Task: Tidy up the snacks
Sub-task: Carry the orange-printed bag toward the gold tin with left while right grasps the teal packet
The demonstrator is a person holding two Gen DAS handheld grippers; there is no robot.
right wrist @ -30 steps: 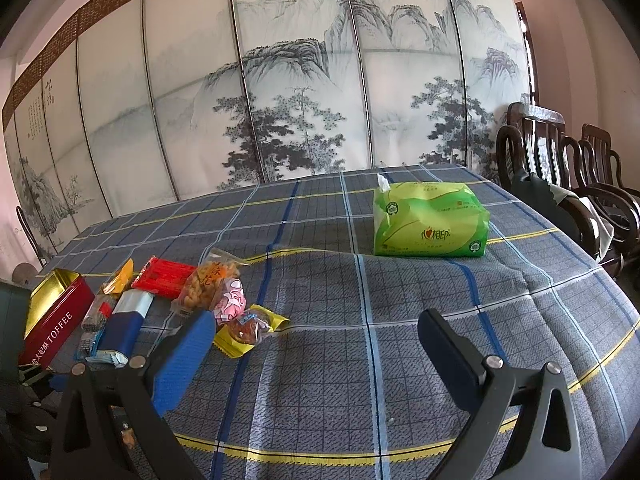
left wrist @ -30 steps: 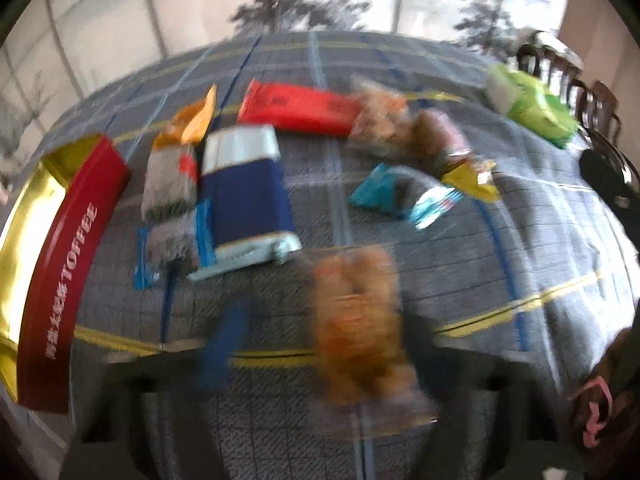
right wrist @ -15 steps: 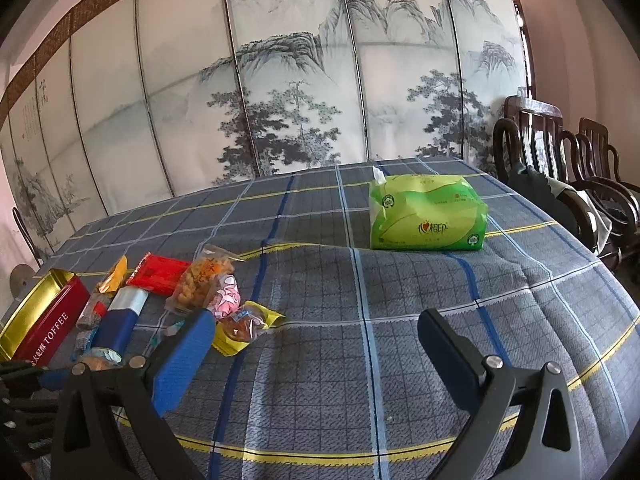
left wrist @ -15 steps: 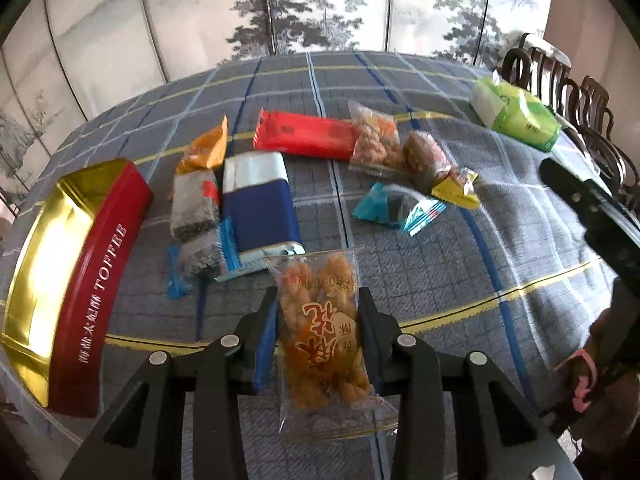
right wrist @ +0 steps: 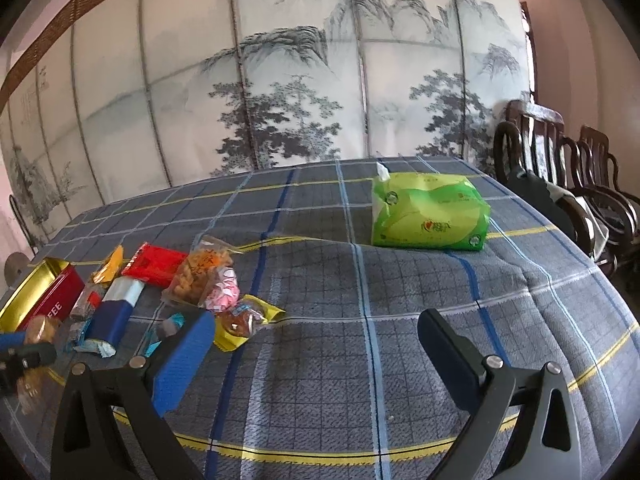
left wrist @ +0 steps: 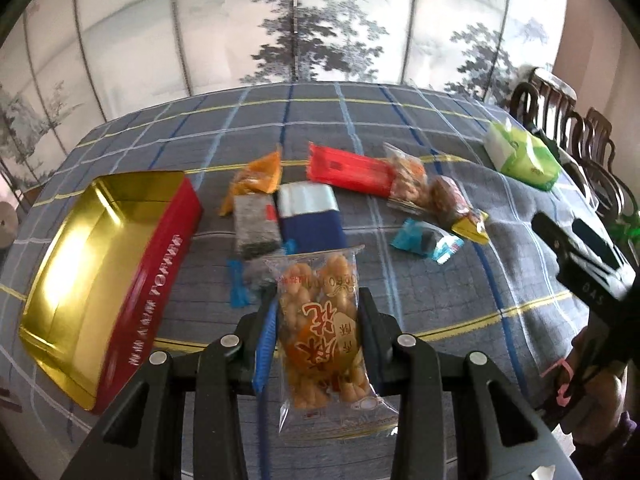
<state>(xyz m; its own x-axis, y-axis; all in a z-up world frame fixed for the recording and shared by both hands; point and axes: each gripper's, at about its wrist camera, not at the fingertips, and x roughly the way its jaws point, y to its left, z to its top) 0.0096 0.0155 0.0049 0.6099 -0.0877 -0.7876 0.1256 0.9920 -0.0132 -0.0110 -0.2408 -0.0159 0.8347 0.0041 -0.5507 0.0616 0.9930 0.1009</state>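
Pinching a clear snack packet (left wrist: 325, 334), left gripper (left wrist: 318, 320) jaws nearly closed; right gripper (right wrist: 316, 344) jaws wide, empty.

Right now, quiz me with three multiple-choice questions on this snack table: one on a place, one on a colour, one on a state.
1. Where is the tin? A left of the snack pile; B beside the tissue pack; C on a chair.
2. What colour is the tissue pack? A red; B green; C blue.
3. What is the left hand-held gripper doing? A standing open; B gripping a snack bag; C holding the tin.

A: the tin sits left of the snacks. B: its wrapper is green. B: both pads press the bag's sides.
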